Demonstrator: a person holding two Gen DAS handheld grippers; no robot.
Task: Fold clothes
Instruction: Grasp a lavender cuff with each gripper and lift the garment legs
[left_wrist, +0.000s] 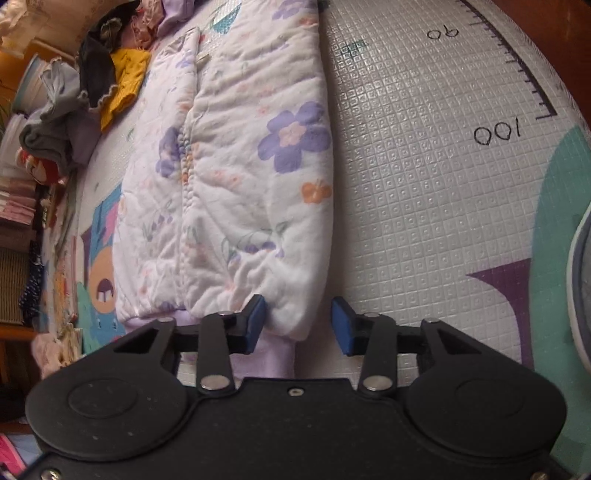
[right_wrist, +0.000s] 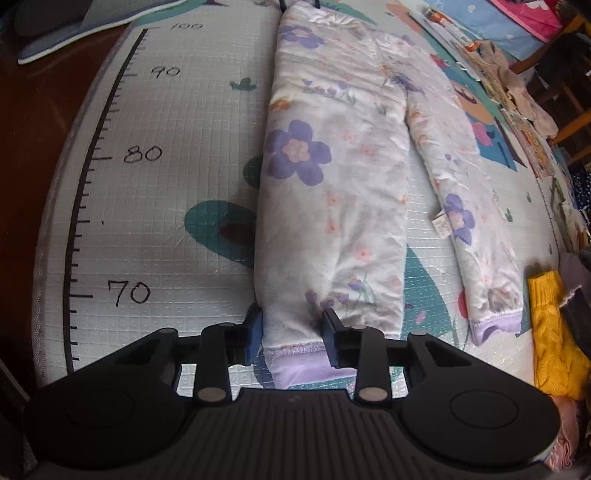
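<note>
The right tongs (right_wrist: 291, 332) are being held low over the play mat (right_wrist: 177, 184), their two blue-padded fingers (right_wrist: 255, 332) set partly apart on either side of the lilac cuff (right_wrist: 306, 363) of the floral trousers (right_wrist: 332, 192); whether the pads are pressing the cloth cannot be told. The left tongs (left_wrist: 299, 325) are being held wide apart at the other end of the garment, one pad (left_wrist: 255, 321) just beside the white edge of the trousers (left_wrist: 258, 147), the other pad over bare mat (left_wrist: 424, 184), with nothing being gripped.

The trousers are being shown lying flat along the mat, one leg straight ahead of the right tongs and the second leg (right_wrist: 472, 206) angled off to the right, ending in its own lilac cuff. A ruler scale (right_wrist: 92, 184) with handwritten numbers is being seen along the mat's edge.

Farther off, a yellow knitted garment (right_wrist: 554, 332) is lying beside the second leg, and a heap of other clothes (left_wrist: 74, 110) is being seen at the mat's far side.
</note>
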